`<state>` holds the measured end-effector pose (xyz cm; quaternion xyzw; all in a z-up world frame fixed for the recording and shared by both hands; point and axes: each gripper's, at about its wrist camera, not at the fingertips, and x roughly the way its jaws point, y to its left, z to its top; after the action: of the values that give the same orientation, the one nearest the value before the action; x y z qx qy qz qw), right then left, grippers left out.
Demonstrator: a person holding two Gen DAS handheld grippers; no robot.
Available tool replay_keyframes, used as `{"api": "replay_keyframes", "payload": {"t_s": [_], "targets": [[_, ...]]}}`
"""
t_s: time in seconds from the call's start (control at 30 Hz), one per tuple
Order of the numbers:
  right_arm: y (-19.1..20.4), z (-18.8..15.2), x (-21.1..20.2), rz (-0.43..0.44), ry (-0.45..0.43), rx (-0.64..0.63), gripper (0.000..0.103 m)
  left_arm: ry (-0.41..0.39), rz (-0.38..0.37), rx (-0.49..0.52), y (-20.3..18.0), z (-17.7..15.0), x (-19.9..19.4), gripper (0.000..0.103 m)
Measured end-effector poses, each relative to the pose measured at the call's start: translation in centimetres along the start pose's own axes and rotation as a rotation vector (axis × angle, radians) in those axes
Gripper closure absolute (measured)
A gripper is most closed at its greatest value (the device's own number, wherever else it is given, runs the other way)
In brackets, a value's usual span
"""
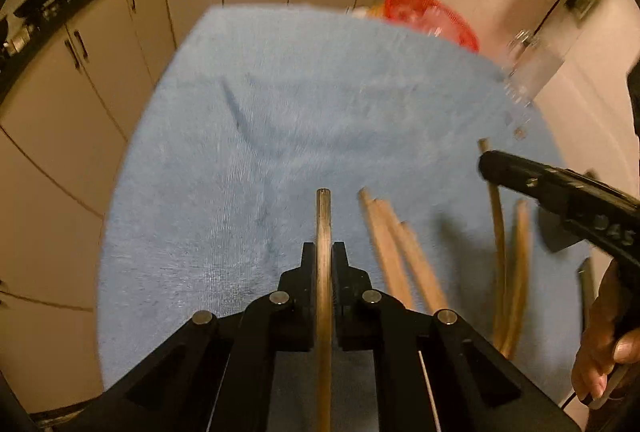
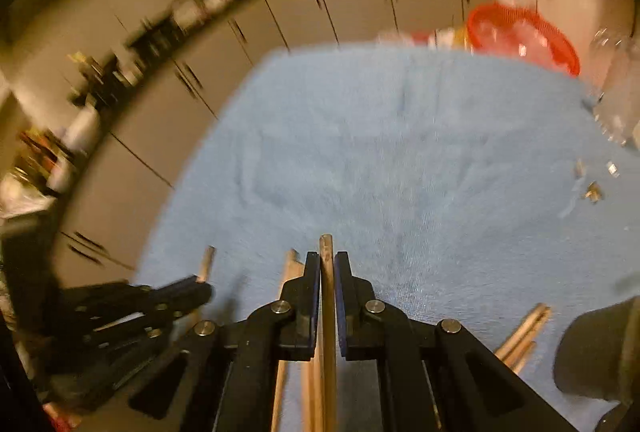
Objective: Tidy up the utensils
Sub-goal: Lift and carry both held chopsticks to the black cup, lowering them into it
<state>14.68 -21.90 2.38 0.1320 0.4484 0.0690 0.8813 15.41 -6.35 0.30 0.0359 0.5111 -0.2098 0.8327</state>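
While each gripper, left (image 1: 324, 252) and right (image 2: 327, 260), clamps one chopstick (image 1: 323, 272), we count five loose chopsticks (image 1: 394, 252) on the blue towel (image 1: 280, 112).

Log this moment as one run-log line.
left gripper: shut on chopstick | right gripper: shut on chopstick | loose chopsticks on blue towel

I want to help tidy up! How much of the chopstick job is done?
Nothing looks sorted yet. Right now the left gripper is shut on one chopstick, and the right gripper is shut on another chopstick. Left to do: several loose chopsticks lie scattered on the blue towel.
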Motion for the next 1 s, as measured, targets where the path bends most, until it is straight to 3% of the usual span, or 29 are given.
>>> {"api": "replay_keyframes", "payload": {"t_s": [0.1, 0.17, 0.37, 0.67, 1.0], "targets": [[0.1, -0.7, -5.5, 0.028, -0.160, -0.009, 0.096, -0.103, 0.029, 0.002, -0.9, -0.6, -3.5, 0.096], [1.0, -1.1, -6.8, 0.057, -0.244, -0.021, 0.096, -0.159, 0.037, 0.009, -1.8, -1.1, -5.4, 0.096], [1.5, -3.8, -13.2, 0.055, -0.405, -0.056, 0.096, -0.277, 0.096, 0.038, -4.3, -1.9, -8.9, 0.096], [1.1, -5.7, -15.4, 0.074, -0.438, -0.057, 0.096, -0.324, 0.190, 0.064, -5.5, -2.7, -10.5, 0.096], [0.1, -6.0, -16.4, 0.085, -0.449, -0.037, 0.096, -0.339, 0.202, 0.083, -5.9, -2.9, -11.1, 0.096]]}}
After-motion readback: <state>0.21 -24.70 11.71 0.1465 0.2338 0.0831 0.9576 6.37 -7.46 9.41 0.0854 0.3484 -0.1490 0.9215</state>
